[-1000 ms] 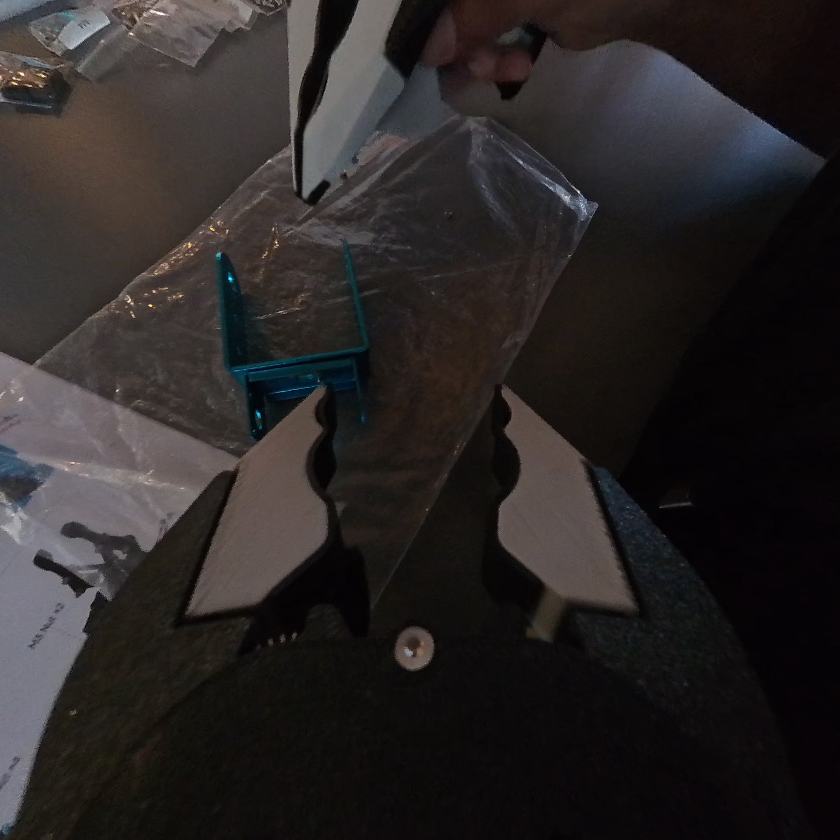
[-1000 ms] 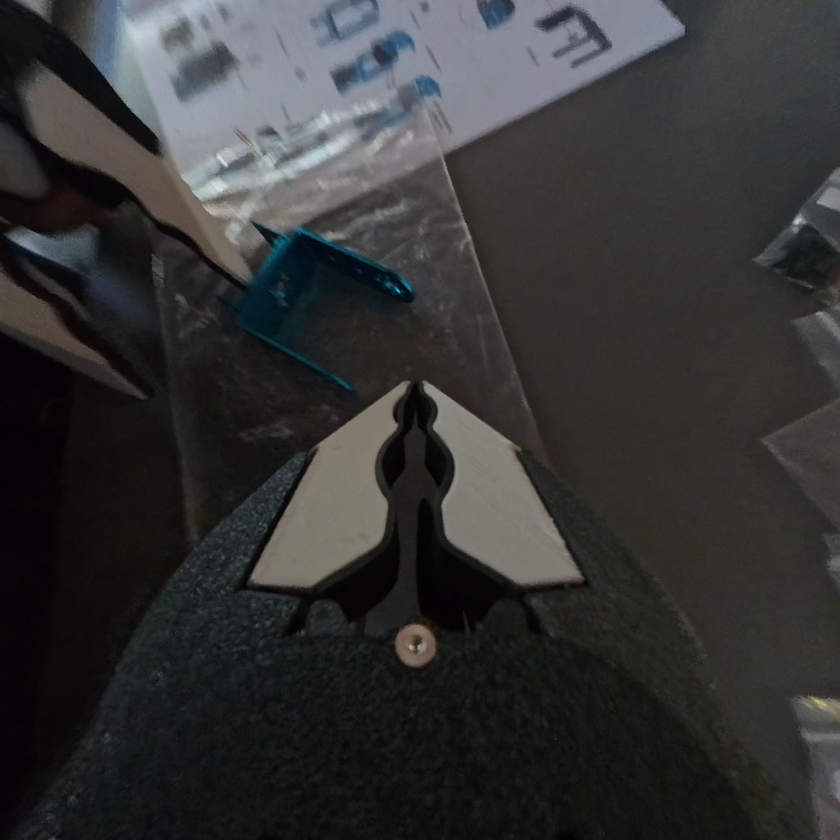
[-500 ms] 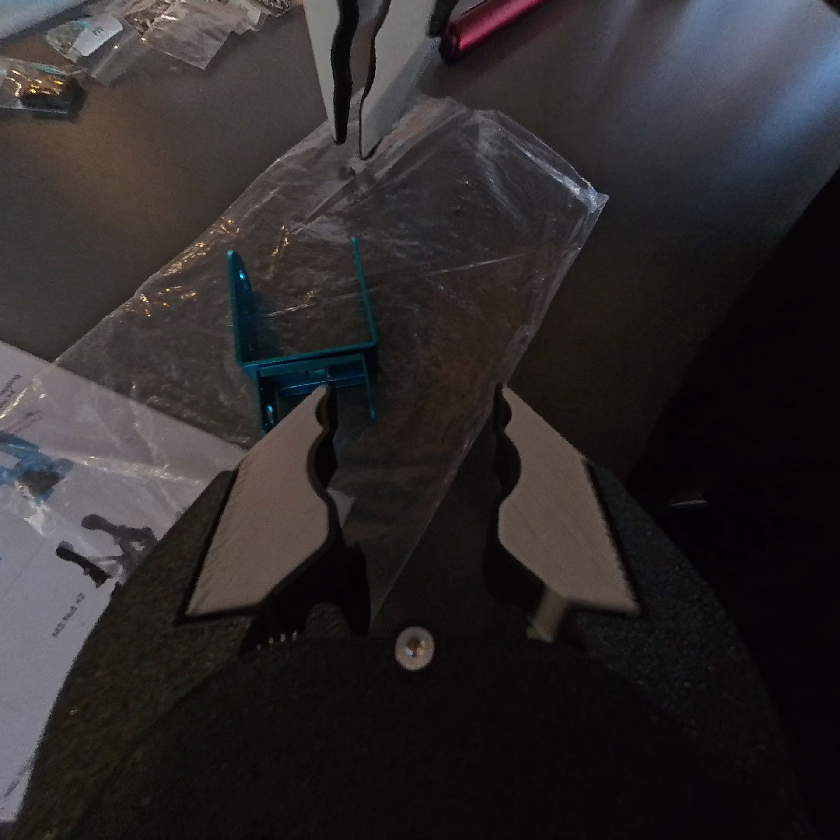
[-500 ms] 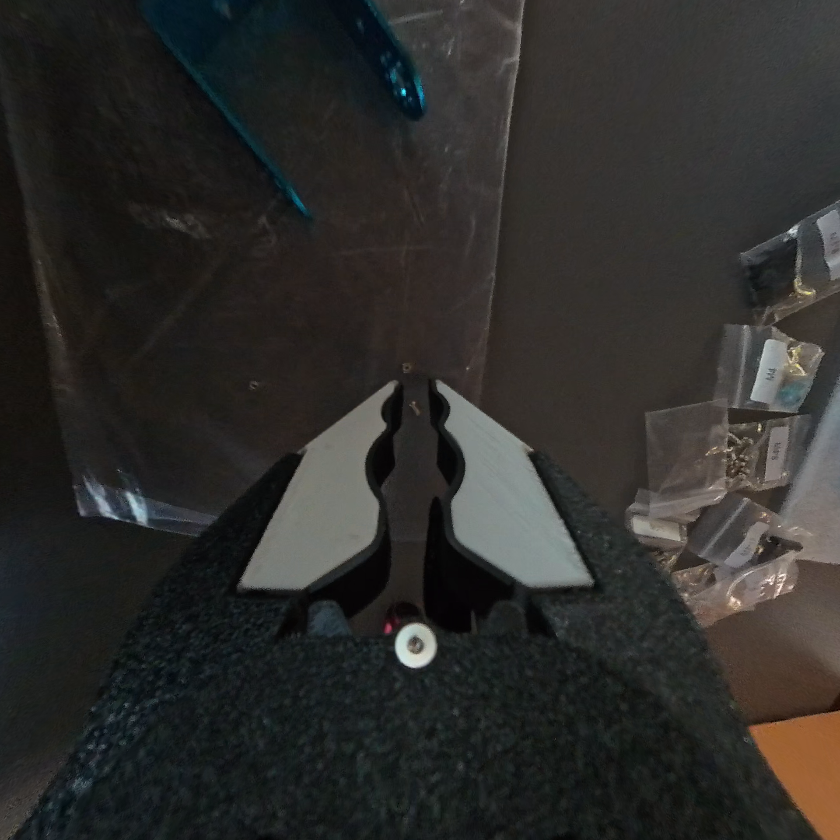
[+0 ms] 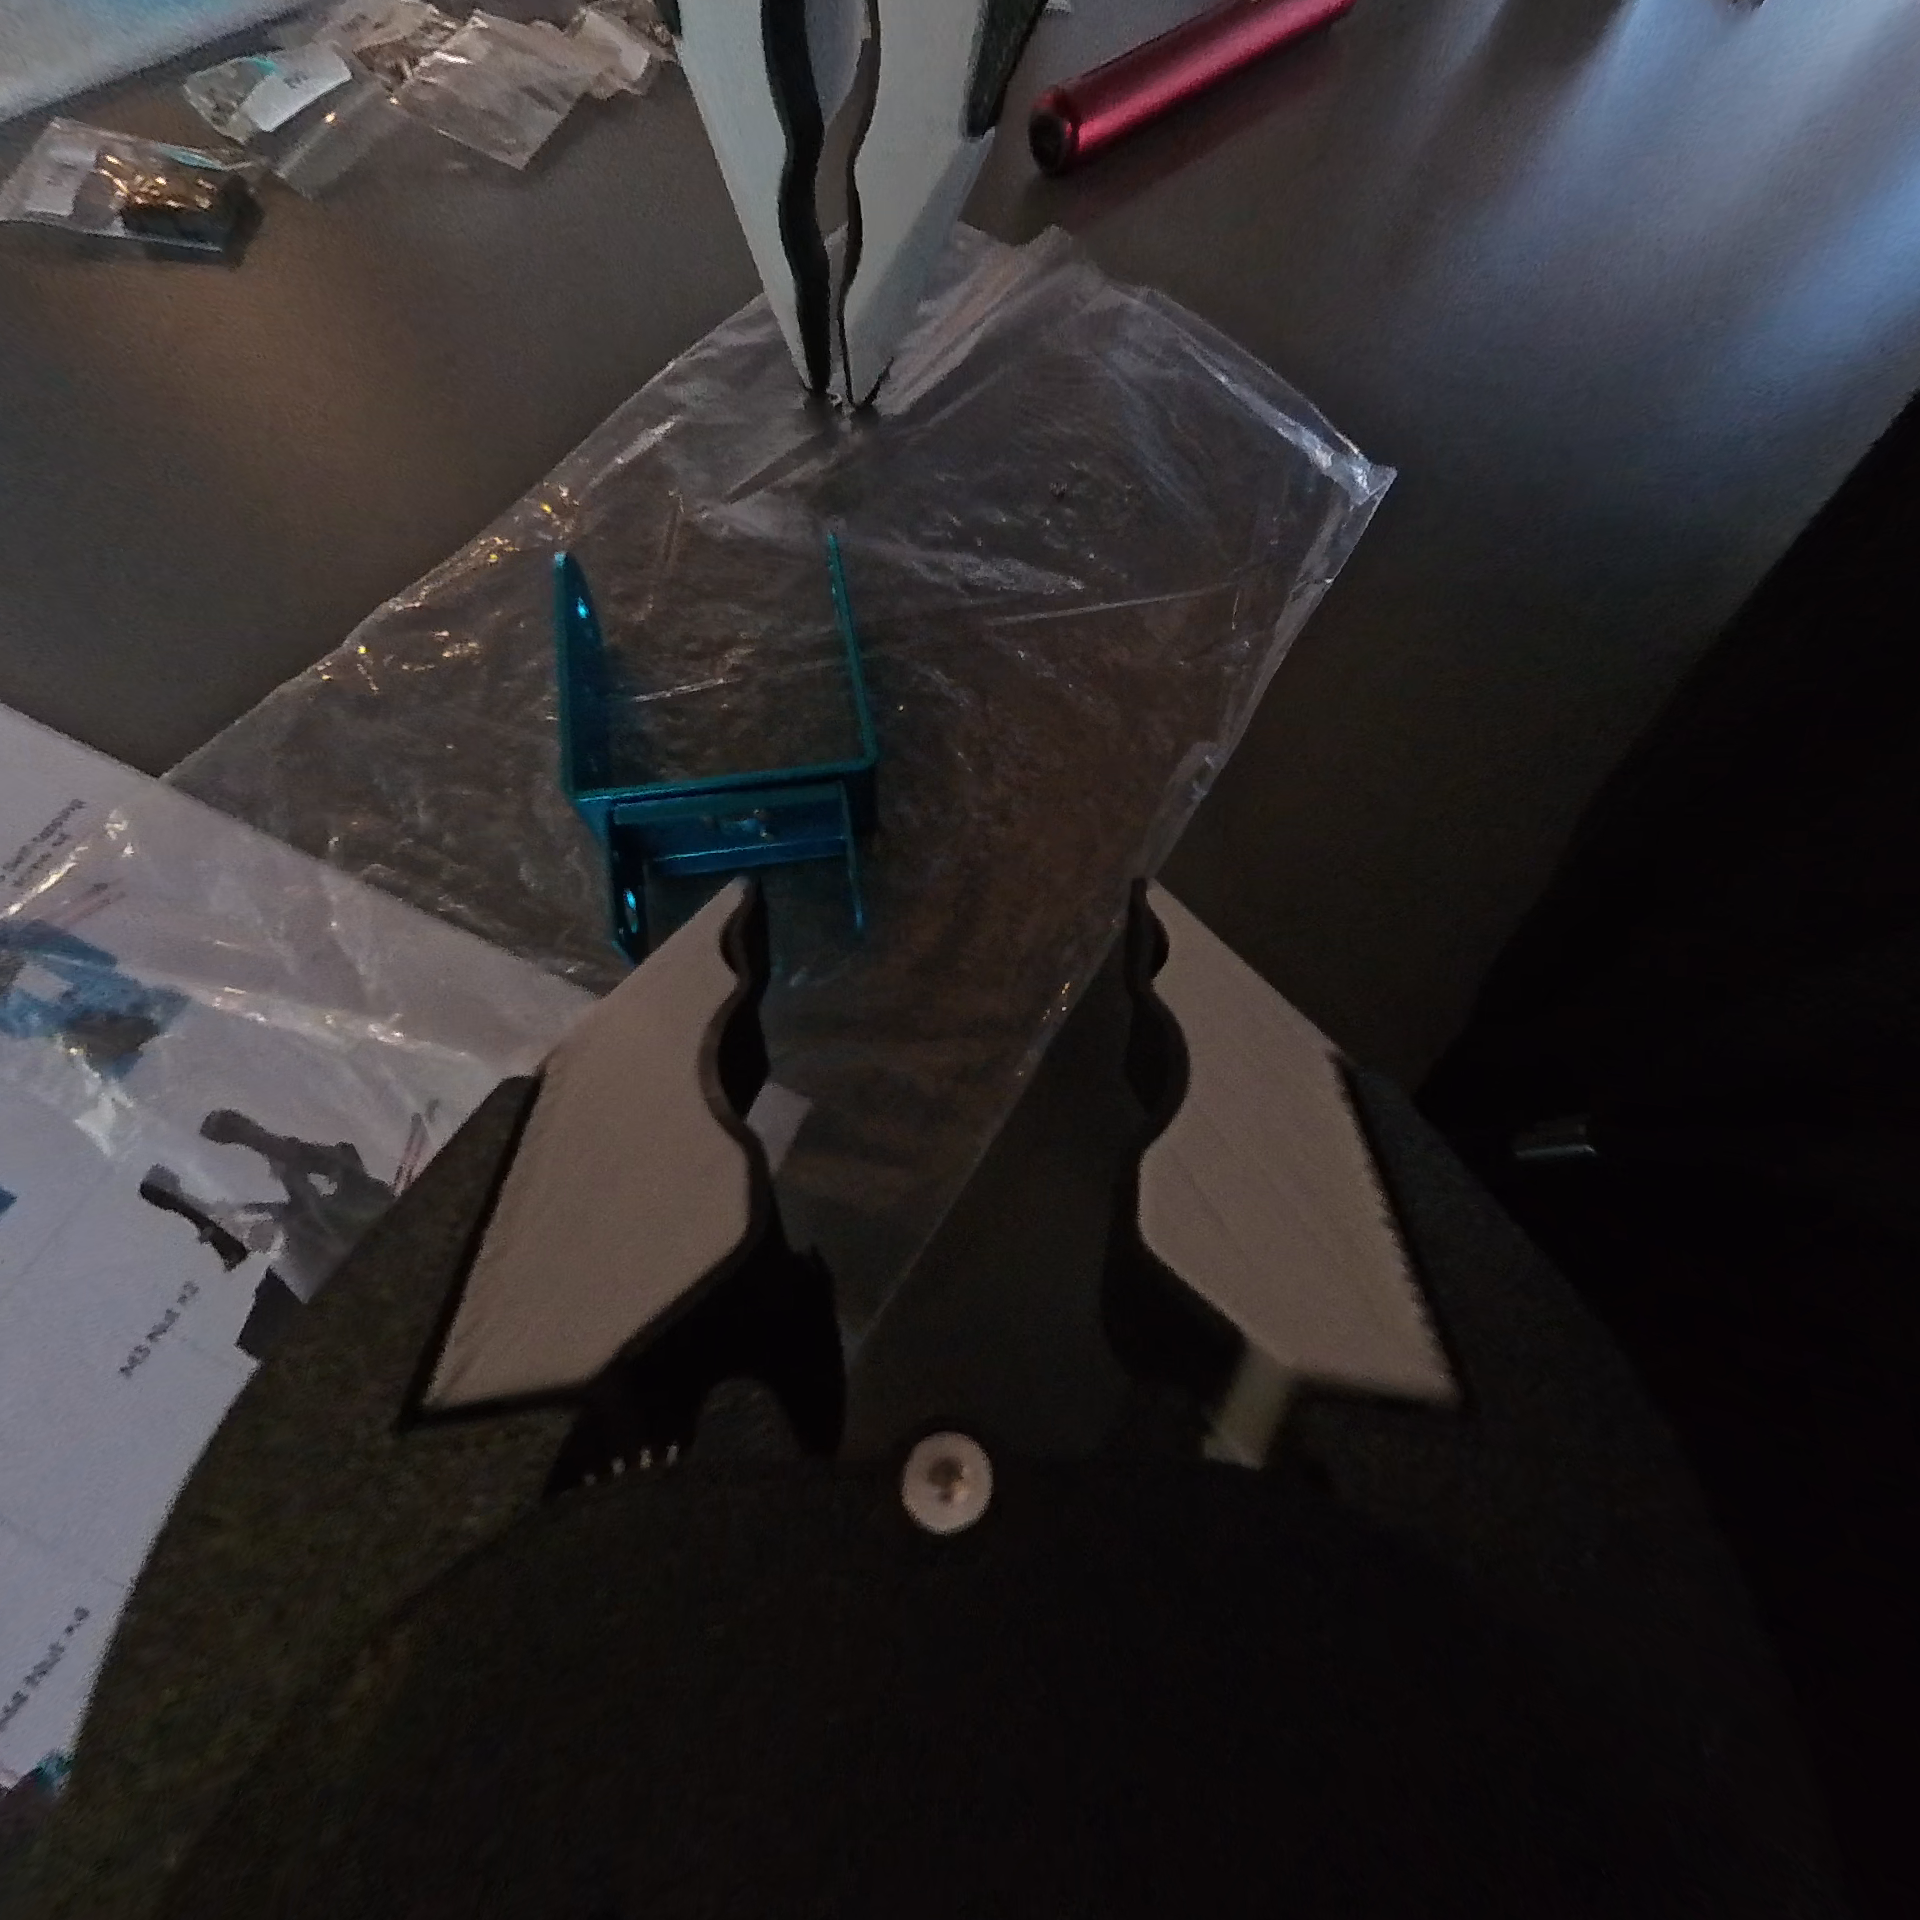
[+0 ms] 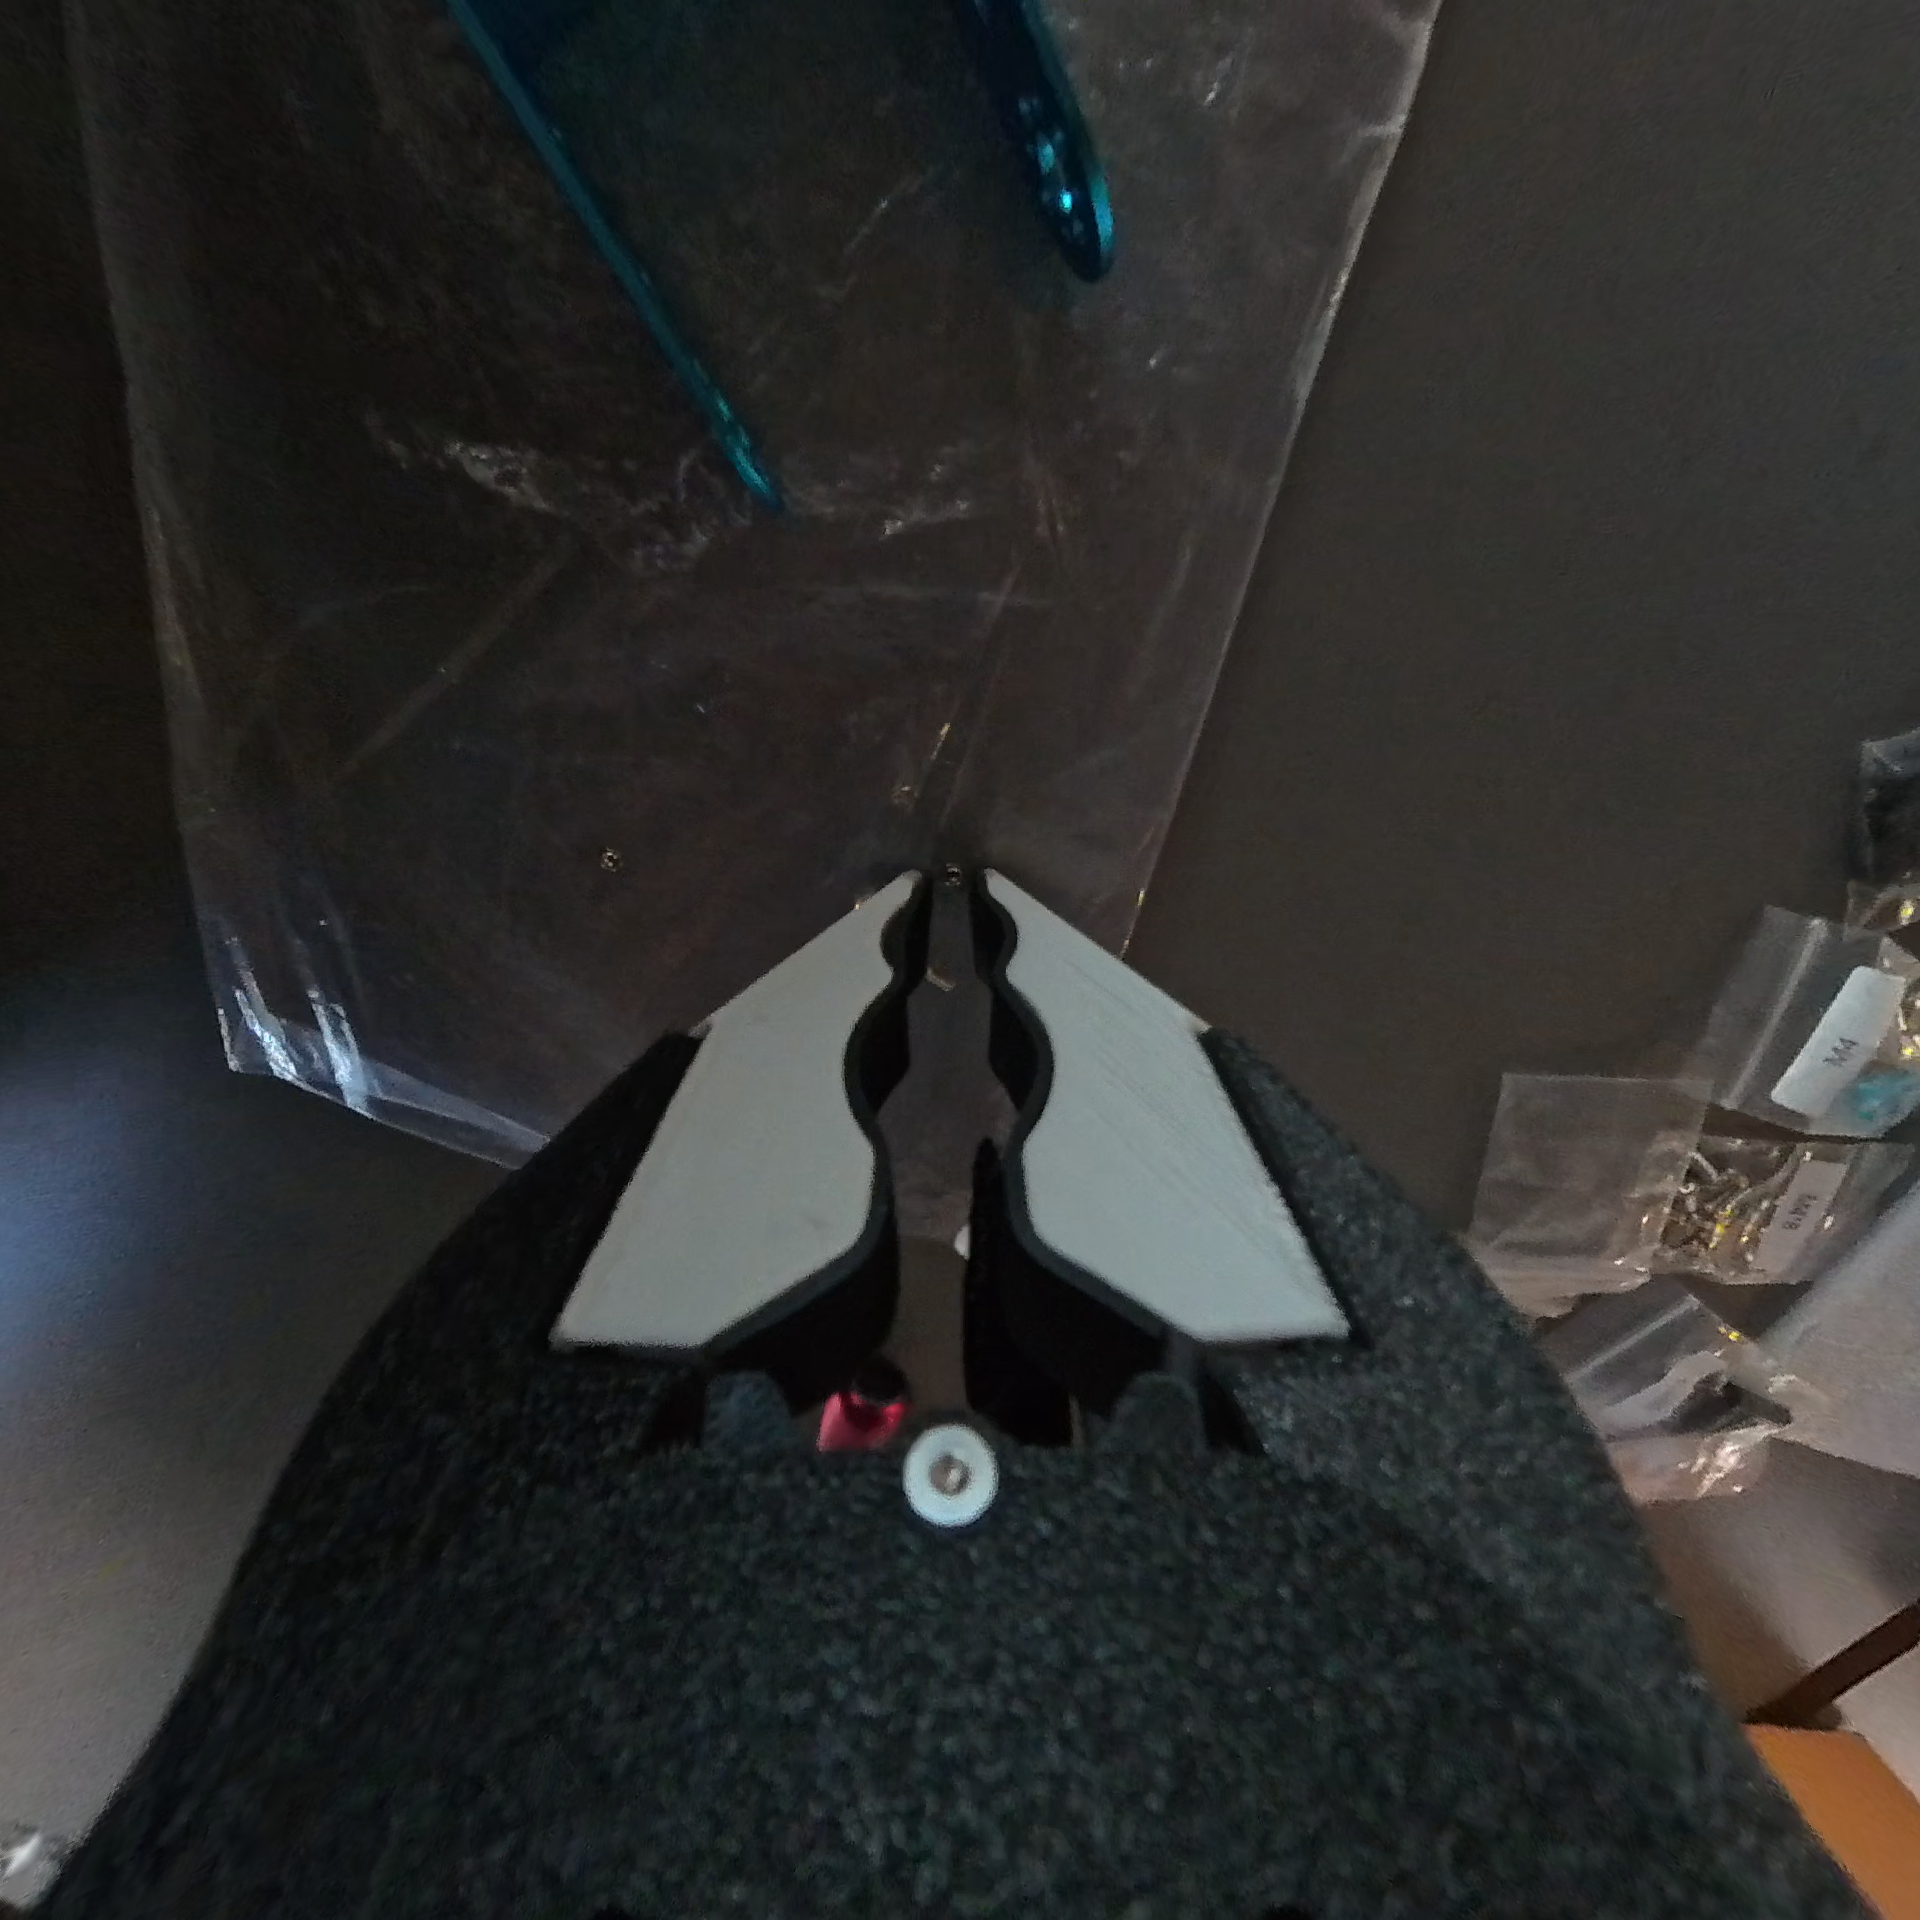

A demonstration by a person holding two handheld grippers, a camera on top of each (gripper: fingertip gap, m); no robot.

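Note:
A clear plastic bag (image 5: 1039,644) lies flat on the dark table. A blue U-shaped metal bracket (image 5: 717,790) rests at its middle; I cannot tell whether it is in or on the bag. My left gripper (image 5: 940,894) is open and empty, just above the bag's near end, with its left fingertip (image 5: 740,904) beside the bracket. My right gripper (image 6: 949,883) reaches down onto the bag's far edge, its jaws a narrow slit apart. The bag creases around its tips. It also shows in the left wrist view (image 5: 836,393). A tiny screw (image 6: 949,871) sits at its tips and another (image 6: 608,858) lies to the left.
A printed sheet under plastic (image 5: 125,1143) lies left of the bag. Small bags of hardware (image 5: 156,197) are at the far left and also show in the right wrist view (image 6: 1714,1195). A red cylinder (image 5: 1174,83) lies beyond. The table edge (image 5: 1558,914) drops off at the right. Across from one pair of fingers to the other is roughly 15 cm. The left gripper is farther from the red cylinder (image 5: 1174,83), some 30 cm, than the right, some 15 cm.
My right gripper has moved from near the bracket to the bag's far edge and come down on it. Its jaws have parted a crack. My left gripper has barely moved.

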